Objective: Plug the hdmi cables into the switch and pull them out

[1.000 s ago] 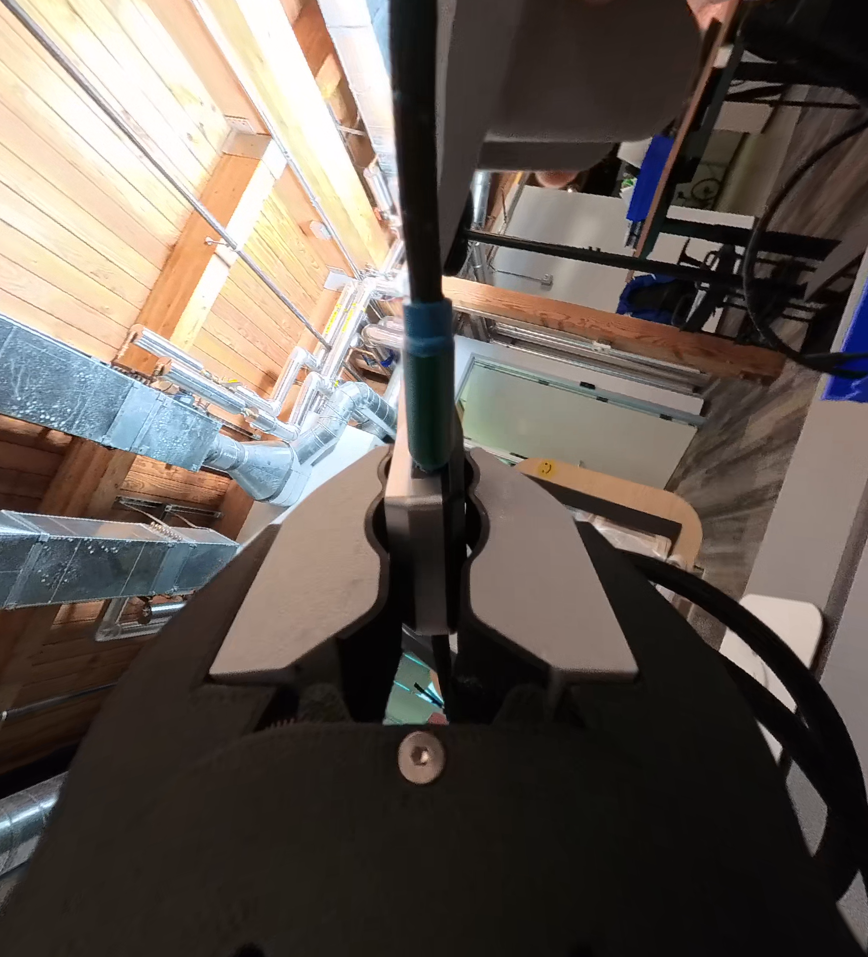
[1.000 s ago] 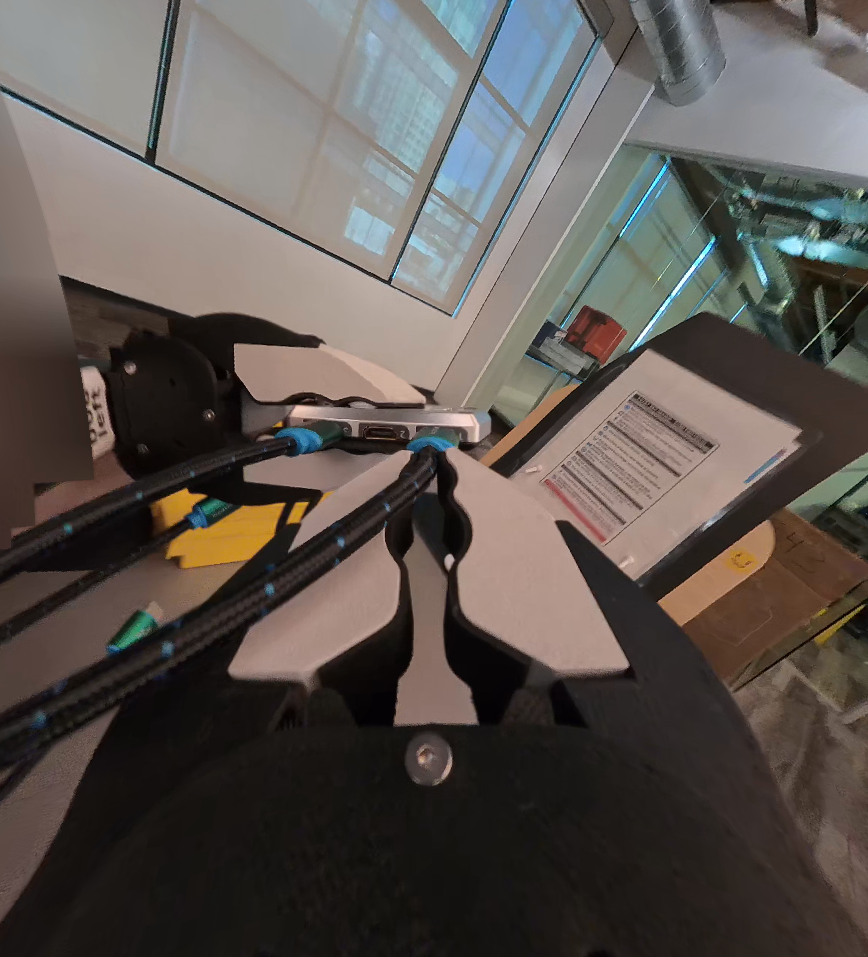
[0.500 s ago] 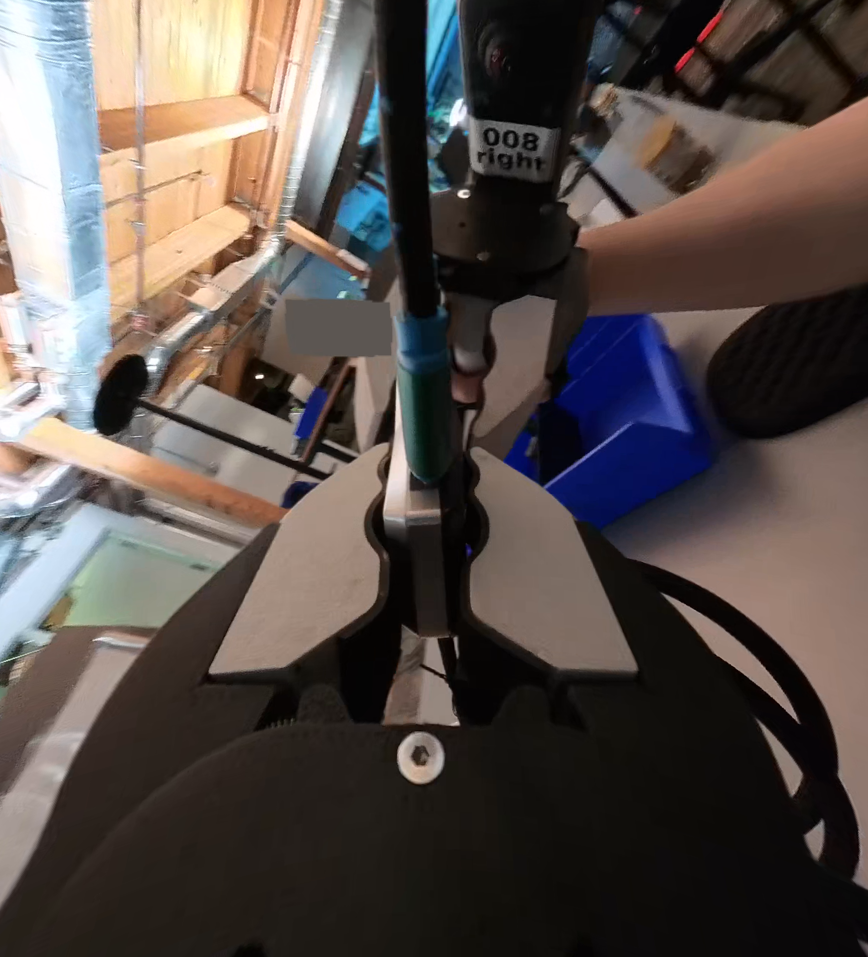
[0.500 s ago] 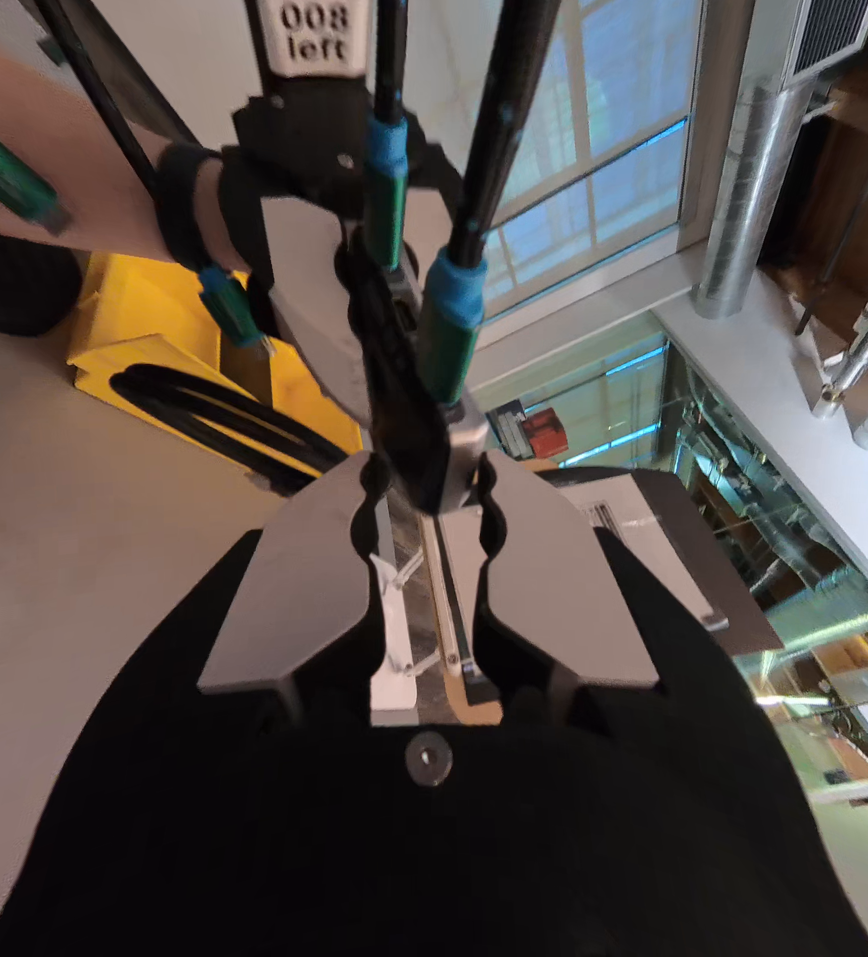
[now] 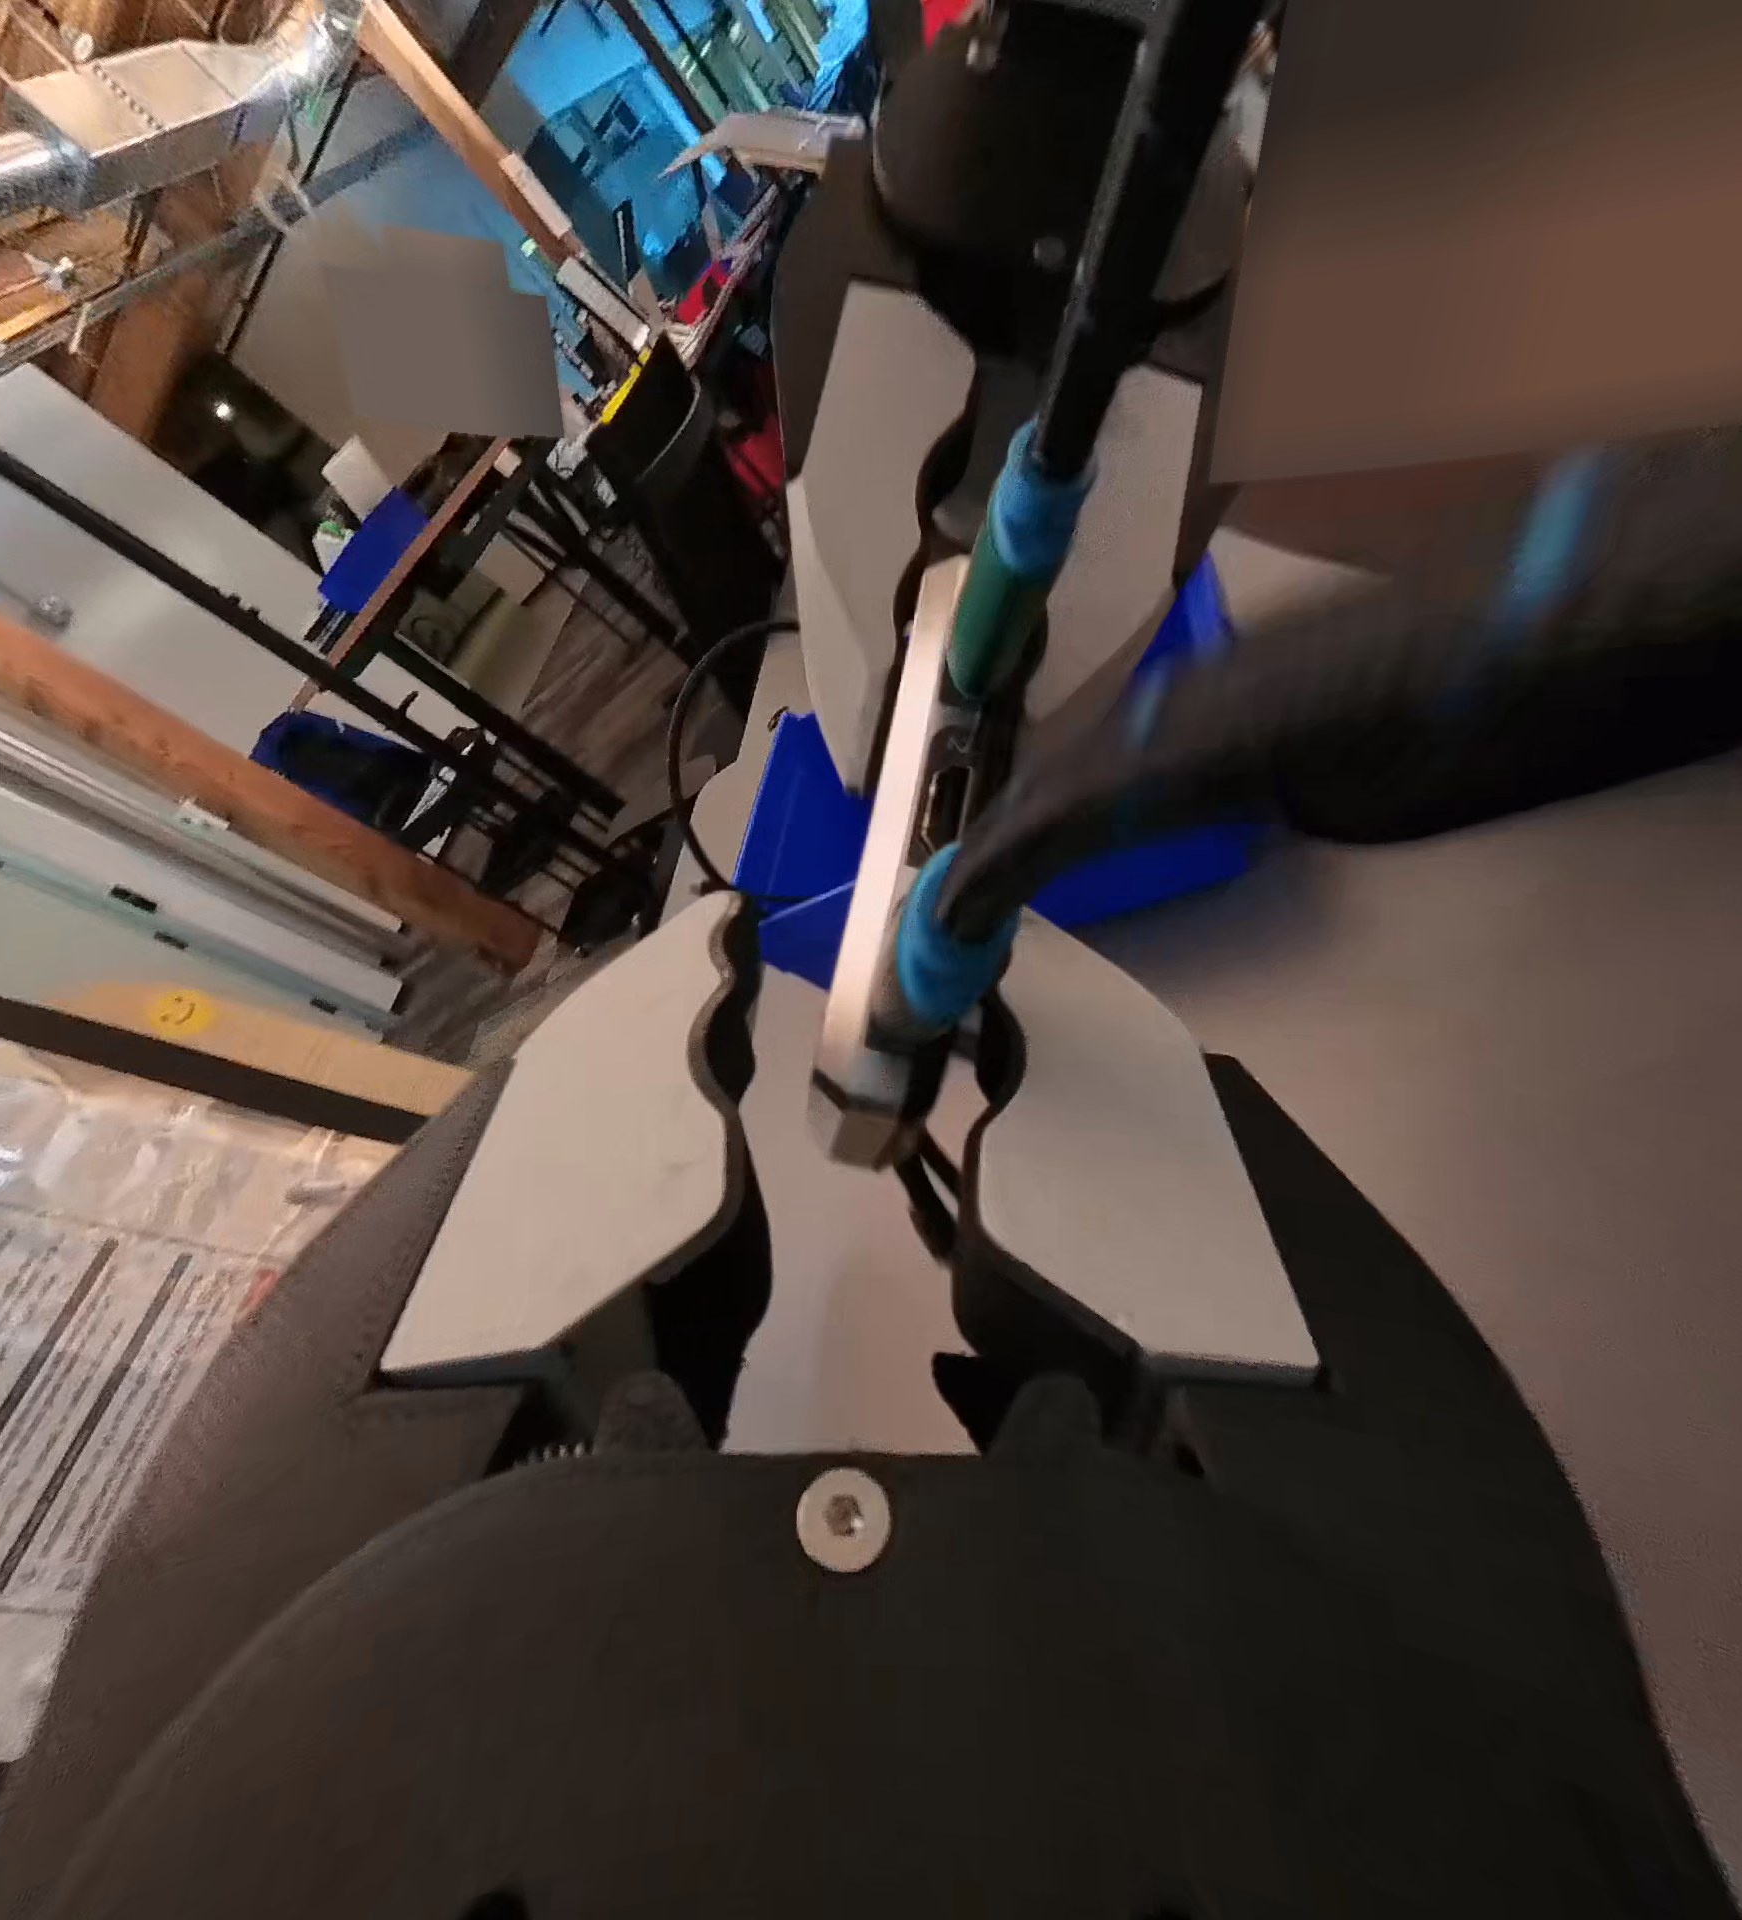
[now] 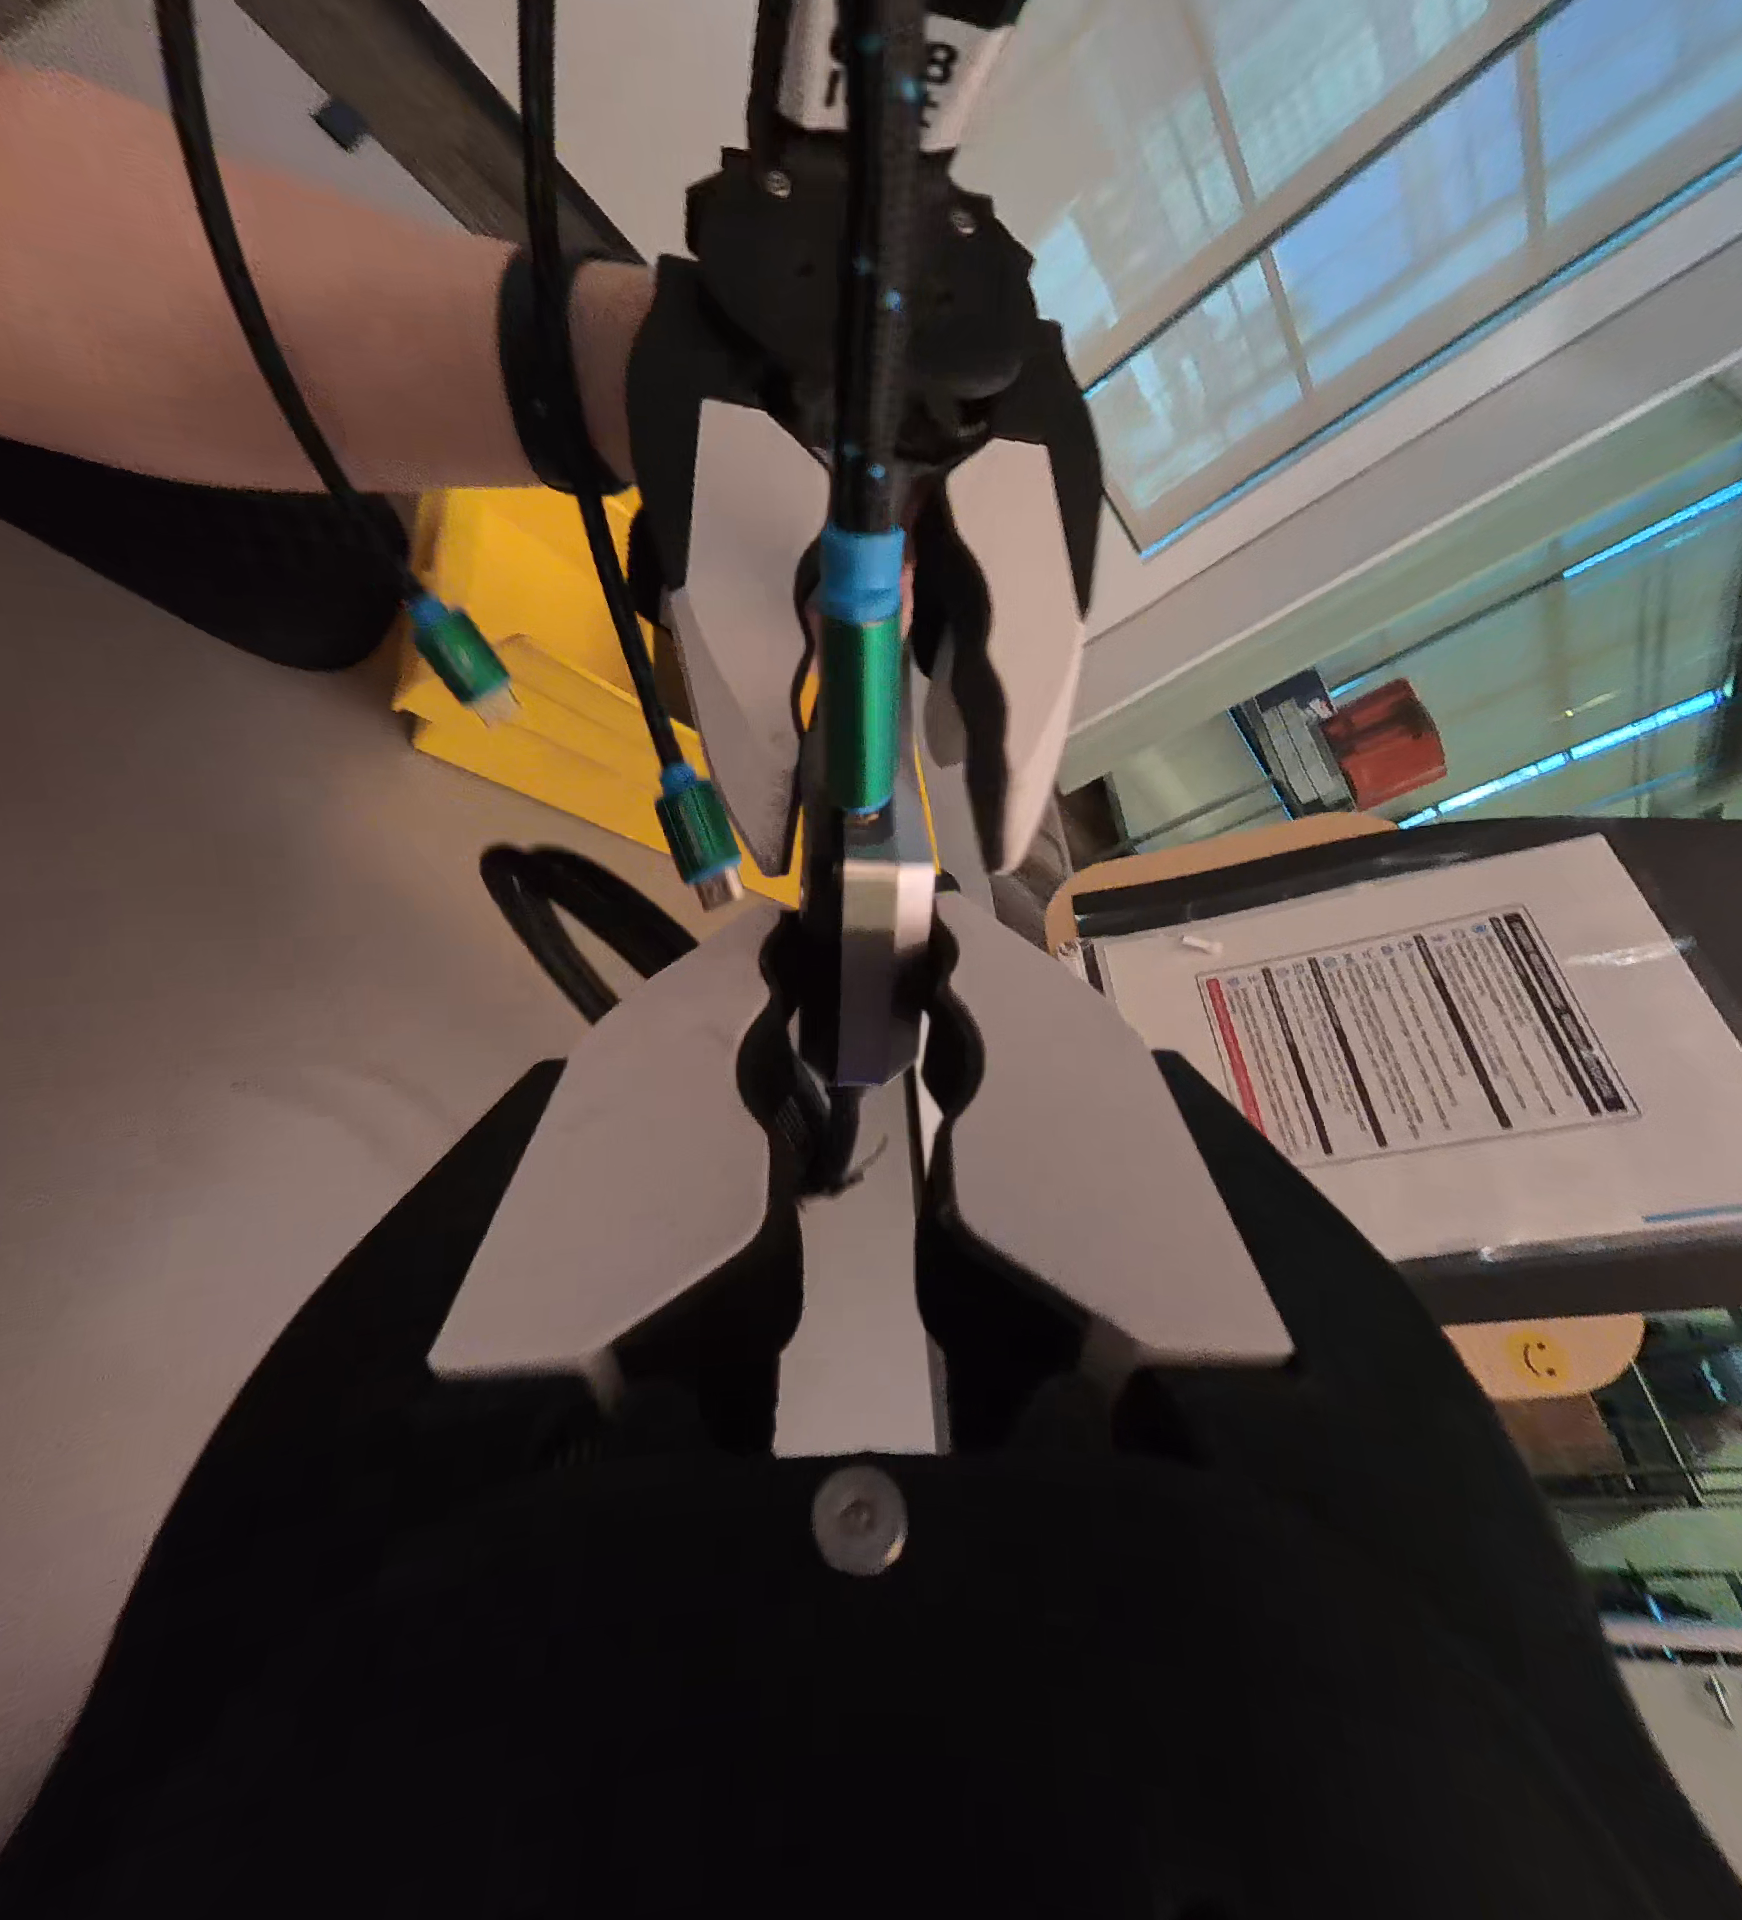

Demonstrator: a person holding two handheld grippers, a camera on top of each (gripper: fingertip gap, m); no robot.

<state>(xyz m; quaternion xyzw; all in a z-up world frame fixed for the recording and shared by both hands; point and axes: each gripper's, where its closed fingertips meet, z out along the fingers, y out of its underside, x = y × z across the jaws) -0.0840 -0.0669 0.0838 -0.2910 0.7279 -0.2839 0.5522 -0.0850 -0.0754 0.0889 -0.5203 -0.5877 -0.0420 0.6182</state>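
The silver switch [image 5: 893,831] hangs in the air between both grippers. My right gripper [image 6: 862,914] is shut on one end of the switch [image 6: 872,956]; it also shows at the far end in the left wrist view [image 5: 950,748]. My left gripper [image 5: 872,925] is open around the other end, and its left pad stands clear of the bar. Two black HDMI cables are plugged in: a green plug [image 5: 997,603] near the right gripper and a blue-collared plug [image 5: 940,956] between my left fingers, seen again in the right wrist view [image 6: 856,707]. The middle port [image 5: 945,805] is empty.
Two loose green HDMI plugs [image 6: 456,655] [image 6: 701,831] hang at the left. A yellow holder [image 6: 534,665] and a black cable loop [image 6: 576,925] lie on the grey table. A board with a printed sheet [image 6: 1418,1039] lies at the right. A blue bin [image 5: 805,831] stands behind. Left and right tips are no more than a few centimetres apart.
My left jaws, shut on the switch before, have opened off it. My right jaws, open around its other end half a second ago, have closed on it. Both views have swung.
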